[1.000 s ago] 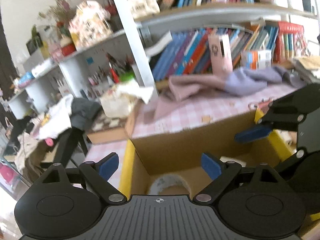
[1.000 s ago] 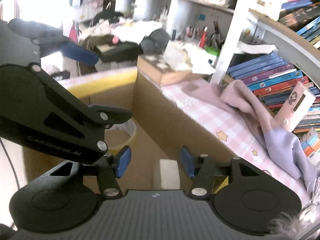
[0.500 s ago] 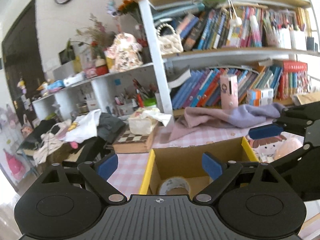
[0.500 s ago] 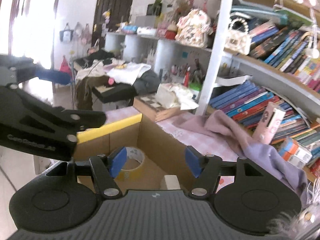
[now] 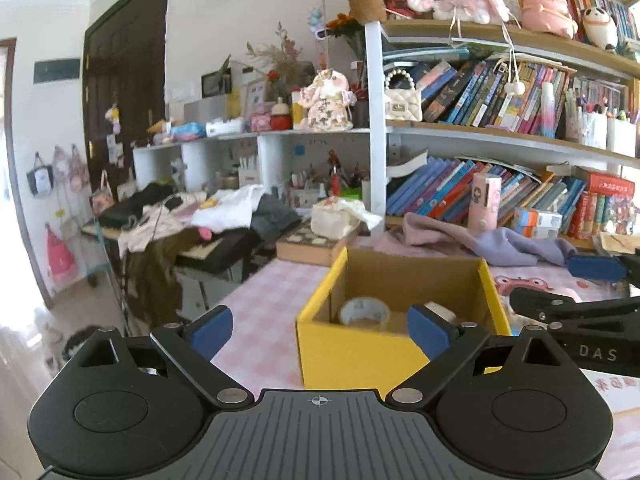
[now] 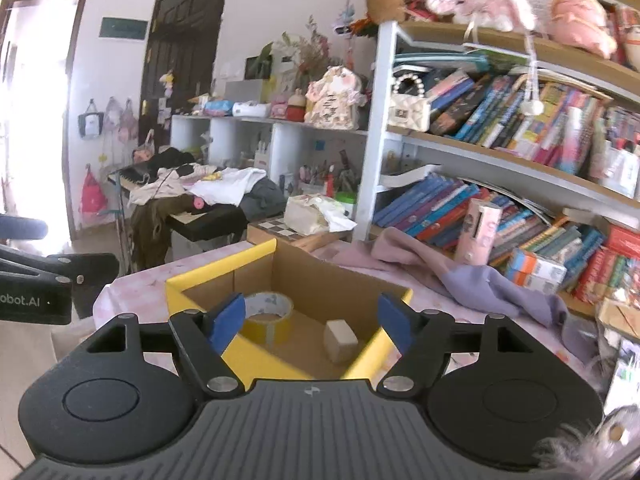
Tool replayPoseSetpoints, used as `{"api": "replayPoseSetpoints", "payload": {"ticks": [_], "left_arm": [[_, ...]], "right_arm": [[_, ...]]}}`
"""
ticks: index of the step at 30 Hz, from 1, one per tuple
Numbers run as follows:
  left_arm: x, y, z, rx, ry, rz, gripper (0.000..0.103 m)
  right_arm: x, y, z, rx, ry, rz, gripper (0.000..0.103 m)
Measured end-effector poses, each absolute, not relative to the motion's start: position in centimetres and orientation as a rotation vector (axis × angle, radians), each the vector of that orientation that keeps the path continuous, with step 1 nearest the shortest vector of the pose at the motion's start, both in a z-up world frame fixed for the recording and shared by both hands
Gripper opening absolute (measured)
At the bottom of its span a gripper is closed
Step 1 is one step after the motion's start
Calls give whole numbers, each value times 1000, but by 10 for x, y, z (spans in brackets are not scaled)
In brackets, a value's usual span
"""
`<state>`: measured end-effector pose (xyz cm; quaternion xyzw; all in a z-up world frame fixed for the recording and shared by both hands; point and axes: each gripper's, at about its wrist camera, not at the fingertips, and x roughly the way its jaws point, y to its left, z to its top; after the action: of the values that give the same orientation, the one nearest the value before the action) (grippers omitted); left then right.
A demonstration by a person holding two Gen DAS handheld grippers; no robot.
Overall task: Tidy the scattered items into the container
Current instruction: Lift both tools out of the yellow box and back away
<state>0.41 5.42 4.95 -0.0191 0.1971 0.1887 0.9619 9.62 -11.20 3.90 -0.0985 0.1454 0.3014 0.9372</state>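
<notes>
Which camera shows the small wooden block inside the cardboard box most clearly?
The right wrist view. It looks down into the cardboard box, so the wooden block shows whole on the floor beside the tape roll. In the left wrist view, a gripper finger hides most of the block.

one cardboard box (image 6: 224,280) holding one tape roll (image 6: 268,316), one wooden block (image 6: 340,340).

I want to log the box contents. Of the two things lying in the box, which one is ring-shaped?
The tape roll, a yellow ring with an open centre, lying at the left in the box. The other is a solid pale block.
</notes>
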Motion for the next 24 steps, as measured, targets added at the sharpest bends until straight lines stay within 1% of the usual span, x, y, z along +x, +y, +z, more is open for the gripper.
{"api": "replayPoseSetpoints", "payload": {"ticks": [5, 10, 16, 18, 24], "left_arm": [[-22, 44, 43, -54, 385, 384, 96], [-36, 30, 33, -56, 402, 370, 96], [-36, 13, 21, -68, 461, 281, 96], [-34, 6, 18, -39, 472, 245, 96], [-34, -11, 16, 44, 467, 155, 96]], "right_arm": [[57, -133, 32, -171, 303, 552, 75], [29, -152, 23, -199, 318, 473, 76], [16, -173, 14, -186, 374, 369, 78], [13, -183, 12, -164, 389, 335, 80], [16, -203, 3, -120, 447, 223, 80]]}}
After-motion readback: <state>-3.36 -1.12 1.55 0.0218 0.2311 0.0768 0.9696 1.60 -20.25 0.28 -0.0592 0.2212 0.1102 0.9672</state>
